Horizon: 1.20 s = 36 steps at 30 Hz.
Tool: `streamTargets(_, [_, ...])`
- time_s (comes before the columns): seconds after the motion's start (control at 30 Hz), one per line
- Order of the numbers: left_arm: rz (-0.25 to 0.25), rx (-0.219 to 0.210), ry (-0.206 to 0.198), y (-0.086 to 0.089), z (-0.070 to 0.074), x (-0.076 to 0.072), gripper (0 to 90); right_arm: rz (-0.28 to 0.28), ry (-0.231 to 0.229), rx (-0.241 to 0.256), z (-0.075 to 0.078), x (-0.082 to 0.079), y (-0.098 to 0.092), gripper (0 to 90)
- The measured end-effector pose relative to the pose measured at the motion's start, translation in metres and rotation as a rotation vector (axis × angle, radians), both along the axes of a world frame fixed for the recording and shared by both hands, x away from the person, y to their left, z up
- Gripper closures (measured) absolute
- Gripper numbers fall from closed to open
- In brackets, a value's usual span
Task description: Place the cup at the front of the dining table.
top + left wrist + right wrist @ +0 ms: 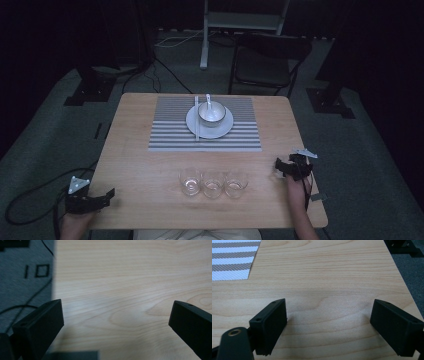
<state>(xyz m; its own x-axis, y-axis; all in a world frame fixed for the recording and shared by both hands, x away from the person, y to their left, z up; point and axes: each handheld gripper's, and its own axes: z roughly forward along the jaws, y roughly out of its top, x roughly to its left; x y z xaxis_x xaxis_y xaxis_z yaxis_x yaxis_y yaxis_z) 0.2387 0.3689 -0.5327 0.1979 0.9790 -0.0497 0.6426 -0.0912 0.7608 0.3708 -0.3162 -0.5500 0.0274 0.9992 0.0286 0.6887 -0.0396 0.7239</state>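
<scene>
High view shows a light wooden table (145, 165) with a person's hands entering from the bottom edge, each holding a gripper. Left gripper (102, 197) sits at the table's near left corner, its fingers (42, 322) spread wide with nothing between them, over bare wood by the table edge. Right gripper (280, 167) hovers near the right edge, its fingers (270, 323) also spread wide and empty, over plain wood.

Three clear glasses (213, 183) stand upright in a row, touching or nearly so, along the near middle of the table, between the two grippers and well apart from both. Farther back lies a grey striped placemat (170, 125), its long axis running left to right; a corner of it shows in the right gripper view (233, 261). On it rests a white plate (192, 125) carrying a bowl (211, 114). A spoon (208, 100) rests in the bowl with its handle pointing away from the person, and a slim stick-like piece (196, 120) lies on the plate's left side, pointing front to back.

Around the table is grey carpet (360, 145), a dark chair (267, 60) beyond it, cables, and stand bases in a dim room.
</scene>
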Motion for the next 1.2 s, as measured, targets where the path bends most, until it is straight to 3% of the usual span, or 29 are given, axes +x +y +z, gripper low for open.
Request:
streamTargets(0.07, [-0.013, -0.04, -0.048, 0.007, 0.0, -0.004, 0.3, 0.002, 0.001, -0.005, 0.0, 0.0, 0.0, 13.2])
streamTargets(0.1, [-0.017, -0.04, -0.05, 0.007, -0.001, -0.005, 0.3, 0.002, 0.001, -0.007, 0.0, 0.0, 0.001, 13.2])
streamTargets(0.2, [-0.045, -0.021, -0.031, 0.004, -0.006, -0.003, 0.3, 0.002, 0.002, -0.008, 0.0, 0.0, 0.001, 13.2])
streamTargets(0.23, [-0.056, -0.002, 0.003, 0.0, -0.01, 0.0, 0.3, 0.003, 0.002, -0.01, 0.0, 0.001, 0.001, 13.2])
streamTargets(0.3, [-0.063, 0.004, 0.003, -0.001, -0.01, 0.002, 0.3, 0.003, 0.003, -0.011, 0.0, 0.001, 0.001, 13.2])
streamTargets(0.43, [-0.085, -0.035, 0.035, 0.002, -0.011, 0.004, 0.3, 0.004, 0.002, -0.011, 0.0, 0.0, 0.001, 13.2])
streamTargets(0.6, [-0.114, -0.017, 0.043, -0.002, -0.011, 0.005, 0.3, 0.006, 0.002, -0.012, 0.0, 0.0, 0.001, 13.2])
streamTargets(0.67, [-0.158, 0.015, 0.07, -0.009, -0.011, 0.011, 0.3, 0.006, 0.003, -0.013, 0.0, 0.0, 0.001, 13.2])
streamTargets(1.2, [-0.215, -0.045, 0.033, -0.019, 0.0, 0.013, 2.8, 0.01, 0.002, -0.013, 0.0, 0.0, 0.002, 13.2])
